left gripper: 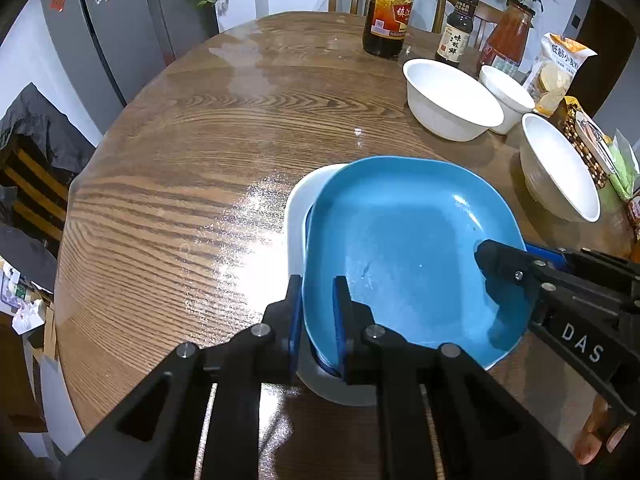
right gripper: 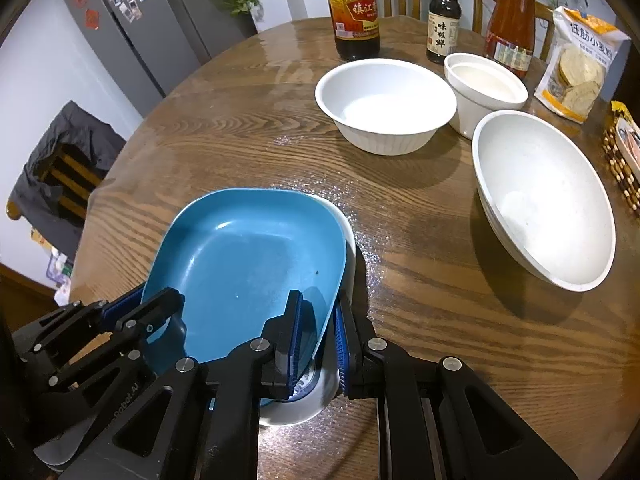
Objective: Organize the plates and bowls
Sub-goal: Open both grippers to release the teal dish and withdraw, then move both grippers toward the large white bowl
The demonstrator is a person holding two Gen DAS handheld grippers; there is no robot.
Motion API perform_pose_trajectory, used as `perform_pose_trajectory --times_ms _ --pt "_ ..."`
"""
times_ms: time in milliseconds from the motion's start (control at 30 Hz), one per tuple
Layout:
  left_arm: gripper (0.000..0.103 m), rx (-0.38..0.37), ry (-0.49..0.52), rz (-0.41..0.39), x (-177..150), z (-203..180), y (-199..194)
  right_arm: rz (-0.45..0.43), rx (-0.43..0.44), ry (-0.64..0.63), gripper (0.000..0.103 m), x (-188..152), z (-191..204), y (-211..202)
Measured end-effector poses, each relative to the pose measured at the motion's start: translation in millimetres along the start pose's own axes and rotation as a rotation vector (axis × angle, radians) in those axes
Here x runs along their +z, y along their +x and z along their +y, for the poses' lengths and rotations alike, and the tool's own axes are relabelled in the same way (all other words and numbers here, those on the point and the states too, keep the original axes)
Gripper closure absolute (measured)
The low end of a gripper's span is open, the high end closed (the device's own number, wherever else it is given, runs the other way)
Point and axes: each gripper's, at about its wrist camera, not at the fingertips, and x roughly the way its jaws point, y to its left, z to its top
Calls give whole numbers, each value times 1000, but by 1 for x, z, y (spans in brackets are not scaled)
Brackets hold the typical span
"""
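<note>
Right now both claws pinch the blue plate (left gripper: 400, 240) by its rim, one on each side. The left claw (left gripper: 318, 320) is narrow, with one finger under the near left rim and one finger on top of it. The right claw (right gripper: 316, 332) is narrow too and grips the near right rim the same way.

The blue plate sits tilted over a white plate (left gripper: 296, 208) on the tabletop (left gripper: 180, 160). It is not nested flat yet; its left side rides up and the white rim peeks out on the far side. So the next move, I think, turns on lining it up and lowering it level into the white plate.

Three white bowls wait well apart to the right: a wide bowl (right gripper: 386, 104), a small bowl (right gripper: 484, 88) behind it, and a big bowl (right gripper: 544, 200) nearest the right claw.

Only the right wrist view shows the white plate under the near edge of the blue one.
</note>
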Motion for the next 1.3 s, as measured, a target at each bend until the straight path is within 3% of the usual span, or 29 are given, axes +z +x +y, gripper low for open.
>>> perform_pose_trajectory --times_ms 167,300,433,533,600,667,800,867,1067,1300 --pt "88 3 -1 -6 0 0 -1 -3 -17 -17 87 2 2 -1" --pt "86 -2 -9 -14 0 3 -5 -12 -28 -19 70 2 4 -1" --pt "80 5 -18 -30 1 5 -10 -38 -22 -28 66 3 6 -8" --pt "61 11 -22 -49 3 7 -16 -51 -5 -30 66 4 8 -14" --pt "43 20 -28 -67 4 7 -21 -56 9 -31 65 4 9 -18" --pt "37 34 -29 -89 5 7 -26 -66 20 -32 63 4 10 -24" --pt "24 62 -27 -104 7 7 -32 -111 46 -20 45 0 8 -39" --pt "20 64 -30 -110 7 7 -35 -139 67 -5 44 -3 3 -47" --pt "16 60 -14 -111 9 -5 -37 -192 93 57 44 -16 -25 -67" --pt "15 40 26 -107 6 -29 -38 -221 53 160 44 -31 -70 -87"
